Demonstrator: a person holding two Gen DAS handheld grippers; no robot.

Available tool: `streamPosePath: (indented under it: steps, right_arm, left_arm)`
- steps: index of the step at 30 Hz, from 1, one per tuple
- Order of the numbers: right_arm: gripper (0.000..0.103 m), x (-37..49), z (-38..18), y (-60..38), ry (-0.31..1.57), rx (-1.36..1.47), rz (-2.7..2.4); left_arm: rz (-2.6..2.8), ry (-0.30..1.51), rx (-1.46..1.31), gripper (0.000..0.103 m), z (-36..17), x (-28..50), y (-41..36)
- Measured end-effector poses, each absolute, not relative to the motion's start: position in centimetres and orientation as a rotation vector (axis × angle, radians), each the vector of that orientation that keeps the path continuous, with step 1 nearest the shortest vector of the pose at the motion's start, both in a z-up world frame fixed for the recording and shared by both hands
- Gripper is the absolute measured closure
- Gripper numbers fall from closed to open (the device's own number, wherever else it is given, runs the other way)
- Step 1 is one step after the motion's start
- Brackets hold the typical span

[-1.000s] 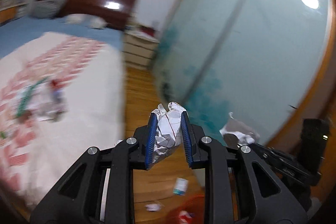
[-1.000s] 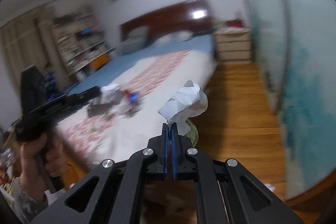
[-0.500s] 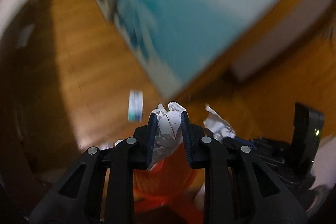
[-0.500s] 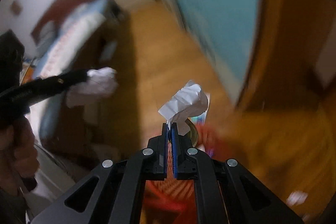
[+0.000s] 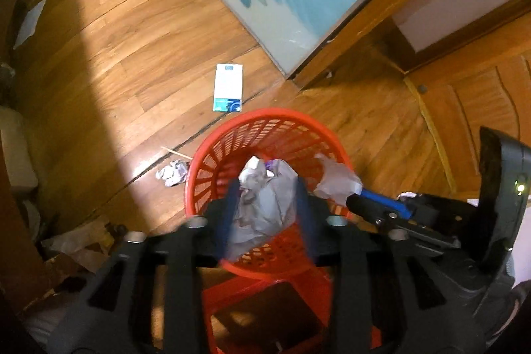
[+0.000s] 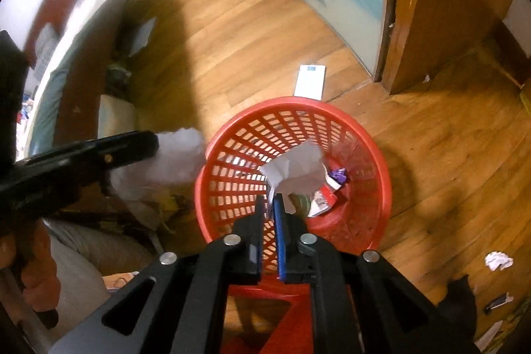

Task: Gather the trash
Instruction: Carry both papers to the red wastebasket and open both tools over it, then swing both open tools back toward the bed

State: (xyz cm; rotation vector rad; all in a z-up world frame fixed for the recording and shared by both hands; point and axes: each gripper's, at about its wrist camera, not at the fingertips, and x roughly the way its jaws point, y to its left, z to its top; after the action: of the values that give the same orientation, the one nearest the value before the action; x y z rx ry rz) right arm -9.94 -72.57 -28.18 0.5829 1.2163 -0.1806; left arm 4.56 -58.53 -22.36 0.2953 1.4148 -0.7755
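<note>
Pointing steeply down, both grippers hang over the red basket (image 5: 232, 138) with paper between their jaws.

Left wrist view: the left gripper (image 5: 265, 214) has just been opening, its jaws wide around a crumpled paper wad (image 5: 265, 204), the pads seemingly off it. Right wrist view: the right gripper (image 6: 270, 221), jaws just opened to a narrow gap, has a folded paper scrap (image 6: 295, 170) at its tips above the basket's trash (image 6: 327, 191).
</note>
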Motion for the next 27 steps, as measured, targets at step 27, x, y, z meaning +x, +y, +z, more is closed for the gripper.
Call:
streamPosePath:
  steps: [27]
  right_arm:
    - [0.044,0.0,-6.4,-57.8,0.810,0.146,0.053]
  left_arm:
    - [-0.498,0.751,-0.002,0.028,1.5,9.5,-31.9]
